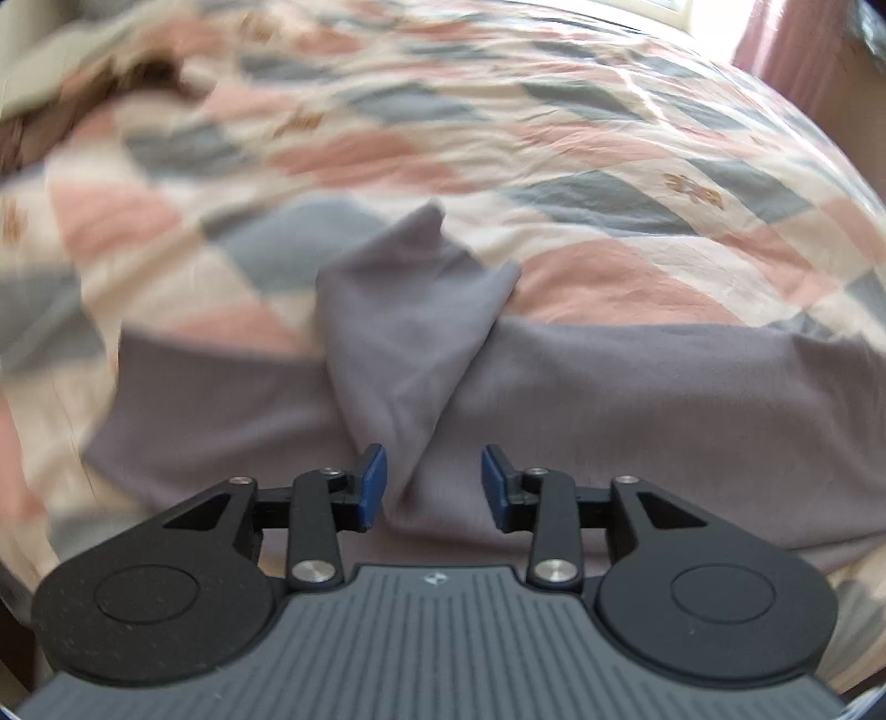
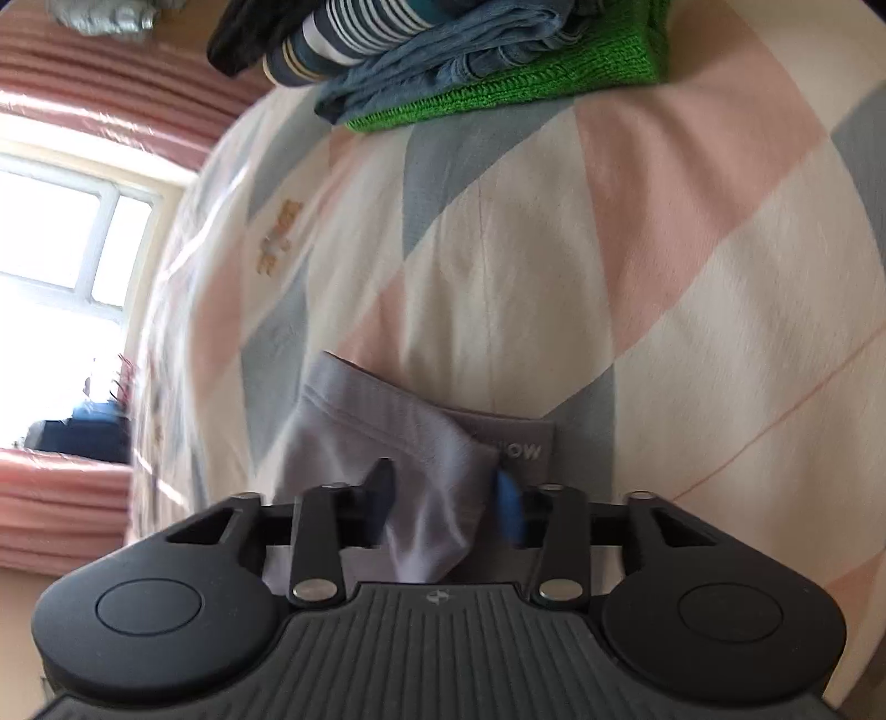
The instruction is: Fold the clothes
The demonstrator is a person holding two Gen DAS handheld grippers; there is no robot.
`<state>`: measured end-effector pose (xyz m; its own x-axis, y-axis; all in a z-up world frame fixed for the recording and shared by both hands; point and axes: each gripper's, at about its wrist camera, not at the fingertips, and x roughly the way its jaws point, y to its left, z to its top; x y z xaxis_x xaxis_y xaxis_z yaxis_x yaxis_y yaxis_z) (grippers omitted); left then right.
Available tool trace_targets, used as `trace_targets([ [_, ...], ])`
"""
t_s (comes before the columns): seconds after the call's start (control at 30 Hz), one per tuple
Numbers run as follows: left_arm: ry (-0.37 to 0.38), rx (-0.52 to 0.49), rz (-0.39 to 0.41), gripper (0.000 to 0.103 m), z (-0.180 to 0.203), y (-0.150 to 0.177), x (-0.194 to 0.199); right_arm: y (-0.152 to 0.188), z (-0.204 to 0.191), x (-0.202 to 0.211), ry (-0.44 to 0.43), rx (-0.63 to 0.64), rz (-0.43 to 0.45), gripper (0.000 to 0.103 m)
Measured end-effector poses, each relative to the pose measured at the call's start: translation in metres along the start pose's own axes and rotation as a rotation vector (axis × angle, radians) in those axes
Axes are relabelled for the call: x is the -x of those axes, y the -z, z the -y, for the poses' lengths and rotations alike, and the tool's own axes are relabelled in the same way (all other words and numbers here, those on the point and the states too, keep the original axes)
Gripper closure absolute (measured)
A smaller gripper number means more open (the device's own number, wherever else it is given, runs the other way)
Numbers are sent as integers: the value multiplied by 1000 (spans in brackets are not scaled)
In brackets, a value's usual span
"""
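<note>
On a patterned bedspread (image 1: 637, 288), you work a grey garment (image 1: 609, 399) flat; draw the cloth taut and lay the fold square, easing out the raised crease; your left gripper (image 1: 433, 482) hangs just above it, jaws spread, crease between them; your right gripper (image 2: 446, 498) has cloth bunched between its jaws, apparently pinching it; a pile of folded clothes (image 2: 470, 61) waits well apart.

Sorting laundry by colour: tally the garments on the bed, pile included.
Grey: 1, the shirt spread out.
Green: 1, the knit under the pile.
Blue: 1, the denim.
Striped: 1, the top.
Black: 1, the item.
Total: 5
</note>
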<state>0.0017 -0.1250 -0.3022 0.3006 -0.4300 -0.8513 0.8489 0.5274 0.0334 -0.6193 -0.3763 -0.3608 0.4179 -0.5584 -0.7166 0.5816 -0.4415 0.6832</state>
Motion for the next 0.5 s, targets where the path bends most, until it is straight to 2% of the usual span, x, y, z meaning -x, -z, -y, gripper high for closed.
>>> trace_targets([
  [0.07, -27, -99, 46, 58, 14, -12, -4, 4, -3, -2, 20, 32, -2, 55],
  [0.17, -76, -271, 84, 56, 41, -32, -26, 6, -8, -9, 48, 54, -14, 55],
  [0.23, -110, -380, 62, 56, 58, -42, -52, 6, -11, -14, 61, 73, -18, 56],
  [0.3, -117, -437, 17, 62, 66, -45, -77, 7, -12, -14, 69, 94, -26, 58],
  [0.33, -125, -431, 12, 82, 63, -44, -83, 7, -13, -15, 74, 105, -30, 62],
  [0.37, -129, -383, 33, 98, 53, -44, -81, 7, -14, -15, 80, 115, -35, 72],
  [0.4, -132, -334, 54, 101, 43, -43, -78, 6, -14, -15, 89, 122, -39, 78],
  [0.43, -134, -267, 84, 101, 30, -43, -71, 6, -14, -14, 94, 124, -39, 80],
  [0.5, -133, -41, 188, 101, -13, -39, -37, 3, -13, -12, 92, 128, -40, 83],
])
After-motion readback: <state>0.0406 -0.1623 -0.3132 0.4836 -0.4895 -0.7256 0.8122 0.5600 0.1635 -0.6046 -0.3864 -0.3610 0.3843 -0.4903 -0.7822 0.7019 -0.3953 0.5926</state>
